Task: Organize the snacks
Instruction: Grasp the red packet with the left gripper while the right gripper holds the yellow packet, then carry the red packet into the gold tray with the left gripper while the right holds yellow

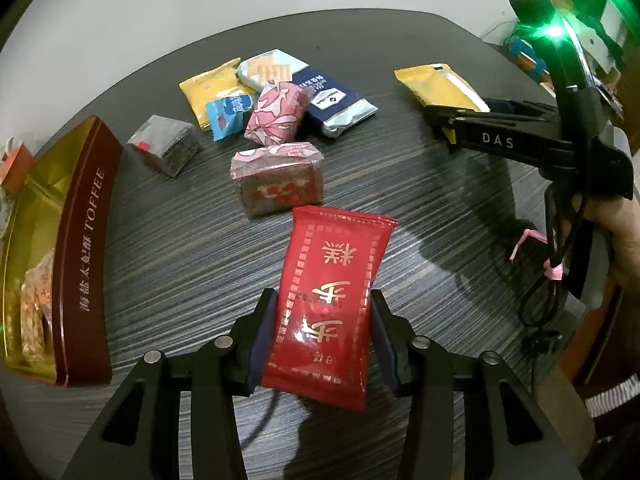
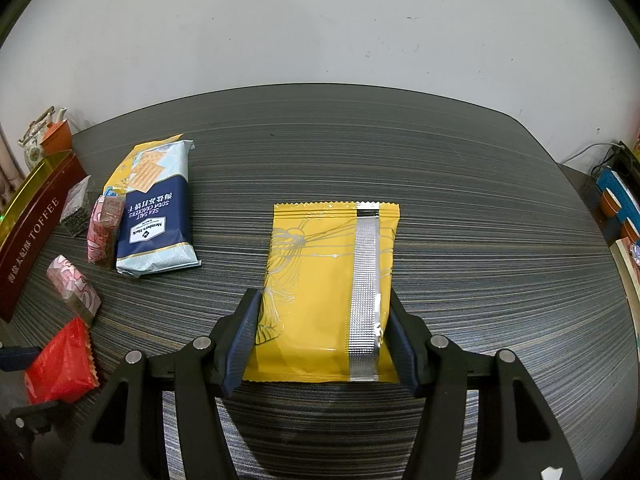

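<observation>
My left gripper [image 1: 324,320] is shut on a red snack packet [image 1: 332,292], held a little above the dark striped table [image 1: 180,248]. My right gripper [image 2: 324,332] is shut on a yellow packet [image 2: 320,288] with a silver seam, its far end low over the table; this gripper and packet [image 1: 440,88] also show at the right of the left wrist view. The open red-and-gold toffee box [image 1: 84,248] stands at the left, with wrapped snacks inside. Loose snacks lie between: a pink-wrapped block [image 1: 278,178], a second pink one [image 1: 278,114], a dark block [image 1: 164,144], a navy cracker pack [image 1: 338,102].
A yellow packet [image 1: 212,92], a small blue packet [image 1: 226,114] and a pale cracker pack [image 1: 268,66] lie in the far pile. A wall rises behind the table. Cables [image 1: 552,280] hang at the right. Books and clutter [image 2: 616,204] sit beyond the right edge.
</observation>
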`<state>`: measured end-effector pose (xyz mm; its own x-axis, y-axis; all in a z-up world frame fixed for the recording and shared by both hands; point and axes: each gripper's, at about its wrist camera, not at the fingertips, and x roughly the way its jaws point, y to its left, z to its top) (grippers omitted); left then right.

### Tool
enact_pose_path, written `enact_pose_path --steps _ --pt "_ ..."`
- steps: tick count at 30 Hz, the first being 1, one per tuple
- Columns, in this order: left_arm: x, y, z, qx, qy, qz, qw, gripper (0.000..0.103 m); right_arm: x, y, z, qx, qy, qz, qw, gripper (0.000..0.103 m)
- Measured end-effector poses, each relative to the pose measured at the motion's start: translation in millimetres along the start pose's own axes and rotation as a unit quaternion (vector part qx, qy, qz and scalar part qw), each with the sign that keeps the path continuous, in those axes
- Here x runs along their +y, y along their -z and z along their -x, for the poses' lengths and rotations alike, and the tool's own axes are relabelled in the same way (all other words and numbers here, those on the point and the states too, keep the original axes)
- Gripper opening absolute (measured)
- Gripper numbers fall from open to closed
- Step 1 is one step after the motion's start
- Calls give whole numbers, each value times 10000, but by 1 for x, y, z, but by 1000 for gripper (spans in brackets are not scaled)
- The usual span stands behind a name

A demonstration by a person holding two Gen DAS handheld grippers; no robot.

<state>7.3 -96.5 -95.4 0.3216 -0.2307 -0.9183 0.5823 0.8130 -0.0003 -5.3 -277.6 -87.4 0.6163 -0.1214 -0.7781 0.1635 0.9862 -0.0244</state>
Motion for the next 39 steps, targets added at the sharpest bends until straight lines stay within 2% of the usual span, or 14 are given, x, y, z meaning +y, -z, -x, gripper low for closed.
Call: enact_pose_path --steps 16,21,22,24,33,39 --pt "6 -25 -16 431 -12 90 9990 56 0 0 0 0 0 -2 10000 57" --pt "9 -36 -22 505 -9 140 9986 55 0 0 0 1 1 -4 10000 57" --pt "9 -37 -22 481 -15 170 9987 50 0 0 0 1 1 -4 10000 57" --pt "7 -39 -22 414 -50 140 9990 46 -1 0 0 1 1 -4 10000 57" --pt "1 -38 -18 246 -138 221 9994 45 -1 0 0 2 2 -5 10000 57" --pt "2 -29 3 115 -80 140 9998 45 -1 0 0 3 3 -5 10000 57"
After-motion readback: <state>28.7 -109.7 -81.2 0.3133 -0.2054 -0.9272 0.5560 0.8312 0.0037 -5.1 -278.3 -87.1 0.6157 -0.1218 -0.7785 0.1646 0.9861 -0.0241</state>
